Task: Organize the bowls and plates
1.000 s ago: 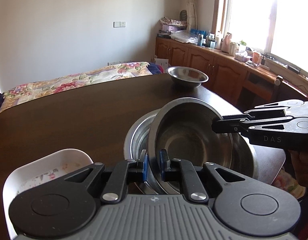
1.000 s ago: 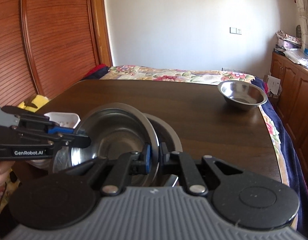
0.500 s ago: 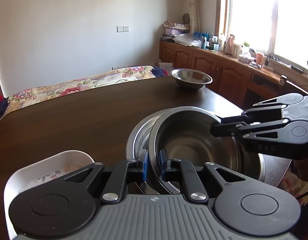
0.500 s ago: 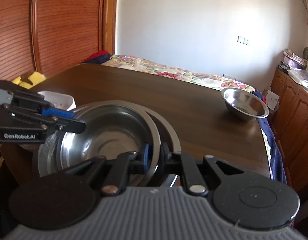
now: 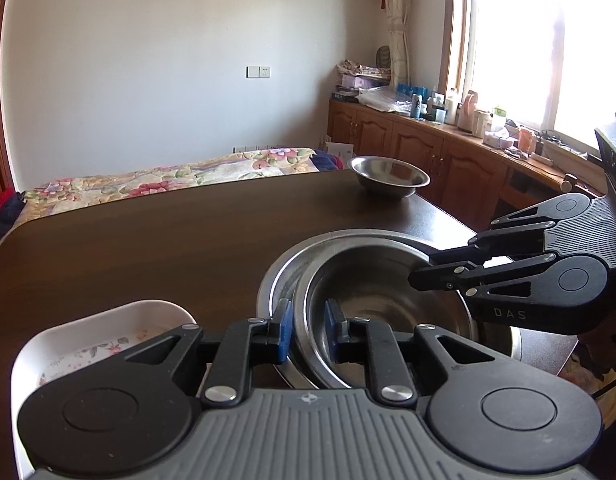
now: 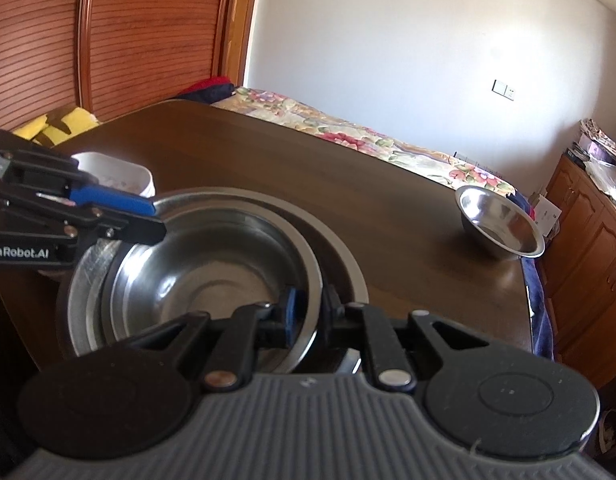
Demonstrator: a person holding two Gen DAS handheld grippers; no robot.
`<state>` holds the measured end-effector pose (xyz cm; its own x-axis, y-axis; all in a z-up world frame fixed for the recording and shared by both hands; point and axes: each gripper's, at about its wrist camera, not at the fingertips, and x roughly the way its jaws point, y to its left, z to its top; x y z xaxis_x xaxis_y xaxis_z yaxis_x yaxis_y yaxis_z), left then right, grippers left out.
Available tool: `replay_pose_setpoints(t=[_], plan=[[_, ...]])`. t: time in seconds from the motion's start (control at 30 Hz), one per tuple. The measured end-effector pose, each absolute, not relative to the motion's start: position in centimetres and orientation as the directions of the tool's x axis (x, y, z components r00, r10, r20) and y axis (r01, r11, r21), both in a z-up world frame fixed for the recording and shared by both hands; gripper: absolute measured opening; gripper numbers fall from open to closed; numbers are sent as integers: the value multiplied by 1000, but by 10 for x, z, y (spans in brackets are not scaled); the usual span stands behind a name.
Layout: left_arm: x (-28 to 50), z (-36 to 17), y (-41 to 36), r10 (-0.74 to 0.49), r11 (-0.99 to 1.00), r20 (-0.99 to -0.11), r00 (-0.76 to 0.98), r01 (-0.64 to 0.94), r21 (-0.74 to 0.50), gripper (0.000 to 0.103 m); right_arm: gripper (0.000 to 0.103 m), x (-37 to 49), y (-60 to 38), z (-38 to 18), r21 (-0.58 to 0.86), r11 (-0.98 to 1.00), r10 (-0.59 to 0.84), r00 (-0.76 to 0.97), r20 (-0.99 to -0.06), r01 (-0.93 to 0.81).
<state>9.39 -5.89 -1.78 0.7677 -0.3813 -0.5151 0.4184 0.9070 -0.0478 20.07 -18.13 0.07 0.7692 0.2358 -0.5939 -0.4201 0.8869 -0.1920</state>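
Observation:
A steel bowl (image 5: 380, 292) (image 6: 211, 272) sits level inside a wider steel basin (image 5: 279, 276) (image 6: 340, 256) at the near edge of the dark table. My left gripper (image 5: 308, 330) is shut on the bowl's near rim in the left wrist view and shows from the side (image 6: 157, 220) in the right wrist view. On the opposite rim my right gripper (image 6: 314, 312) is shut too, reaching in from the right (image 5: 422, 269). A smaller steel bowl (image 5: 389, 178) (image 6: 500, 224) stands alone at the table's far corner.
A white dish with a flower pattern (image 5: 107, 332) (image 6: 115, 172) rests beside the basin near the table edge. The dark wooden table (image 5: 167, 232) stretches toward a bed with a floral cover (image 5: 167, 176). Wooden cabinets (image 5: 448, 160) with clutter line the window side.
The held bowl was tilted above the basin; it has come down and levelled, nested inside the basin. Both grippers kept their hold on its rim.

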Motion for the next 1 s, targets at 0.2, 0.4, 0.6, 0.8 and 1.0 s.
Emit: replay_pose_setpoints(t=[0.2, 0.4, 0.6, 0.8, 1.0], plan=[[92, -19, -59, -381, 908, -510, 771, 417, -47, 22, 16, 204, -178, 2, -204, 881, 228, 760, -608, -427], [94, -18, -59, -382, 908, -512, 769, 417, -50, 22, 16, 203, -181, 3, -186, 894, 229, 773, -592, -408], [96, -17, -61, -380, 907, -513, 770, 419, -43, 23, 16, 197, -188, 9, -145, 910, 253, 798, -547, -387], [98, -14, -66, -375, 909, -509, 774, 416, -38, 26, 16, 193, -195, 13, -112, 930, 256, 834, -489, -351], [102, -11, -75, -359, 913, -510, 782, 407, -19, 32, 16, 195, -212, 15, -54, 948, 263, 866, -425, -314]])
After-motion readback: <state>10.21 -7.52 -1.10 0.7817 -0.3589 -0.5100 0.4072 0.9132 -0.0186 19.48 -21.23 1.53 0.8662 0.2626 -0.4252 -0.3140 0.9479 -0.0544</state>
